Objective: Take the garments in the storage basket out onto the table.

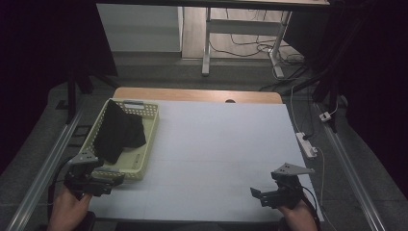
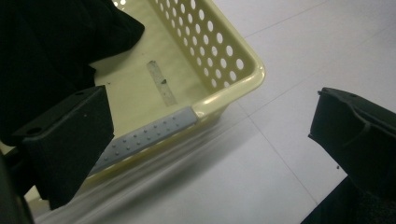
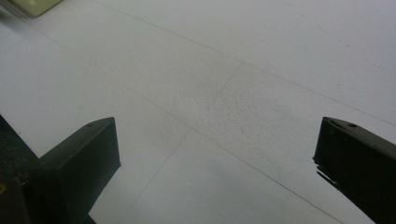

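**Left tongs at basket corner, cloth not yet gripped**

We find the left tongs [image 1: 103, 183] at about eight o'clock on the table [image 1: 216, 144], spread wide and holding nothing, with the near corner of the yellow basket [image 2: 233, 84] standing between the jaws in the left gripper view. The black cloth [image 1: 118, 132] lies inside the basket, bunched toward its left wall and far end at roughly ten o'clock, partly draped over the rim. The right tongs [image 1: 264, 195] hover at five o'clock over bare table, also spread and empty, well apart from the basket.

We judge the work in hand to be a reach for the cloth. Risks noted:

- The left jaws sit close to the basket's grey handle strip [image 2: 144, 135]; closing here would pinch the rim, not the cloth, and could drag or tip the light basket.
- The cloth is loosely heaped; a shallow grip may catch one fold and let the rest snag on the perforated wall.
- The basket is unrestrained, since the right tongs are too distant to steady it.
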`<state>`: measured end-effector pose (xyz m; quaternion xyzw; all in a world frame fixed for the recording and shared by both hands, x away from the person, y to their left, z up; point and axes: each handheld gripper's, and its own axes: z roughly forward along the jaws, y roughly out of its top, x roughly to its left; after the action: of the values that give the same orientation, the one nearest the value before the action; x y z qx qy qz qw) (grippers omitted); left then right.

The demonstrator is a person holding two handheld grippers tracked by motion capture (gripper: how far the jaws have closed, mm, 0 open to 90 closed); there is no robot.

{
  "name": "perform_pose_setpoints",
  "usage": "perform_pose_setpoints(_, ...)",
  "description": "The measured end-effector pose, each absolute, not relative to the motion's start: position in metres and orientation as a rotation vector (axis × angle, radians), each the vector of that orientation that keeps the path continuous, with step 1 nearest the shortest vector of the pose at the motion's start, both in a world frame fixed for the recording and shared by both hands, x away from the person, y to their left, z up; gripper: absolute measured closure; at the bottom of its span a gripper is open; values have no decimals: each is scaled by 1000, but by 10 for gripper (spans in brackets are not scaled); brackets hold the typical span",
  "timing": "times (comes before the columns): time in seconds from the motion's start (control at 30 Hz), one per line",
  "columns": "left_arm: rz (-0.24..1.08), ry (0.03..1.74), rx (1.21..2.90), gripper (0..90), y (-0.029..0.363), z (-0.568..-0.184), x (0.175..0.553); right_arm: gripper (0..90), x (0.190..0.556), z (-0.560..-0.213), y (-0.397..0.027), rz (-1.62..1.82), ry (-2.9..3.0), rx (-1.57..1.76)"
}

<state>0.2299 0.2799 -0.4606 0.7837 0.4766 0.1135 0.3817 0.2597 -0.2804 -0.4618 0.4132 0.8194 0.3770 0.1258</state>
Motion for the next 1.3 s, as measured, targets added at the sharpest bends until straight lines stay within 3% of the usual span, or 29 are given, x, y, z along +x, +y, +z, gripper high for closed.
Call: perform_pose_setpoints(1.3, 308, 1224, 1971, 16, 299, -467, 306, 3, 261, -463, -278, 1065, 2410, 1199)
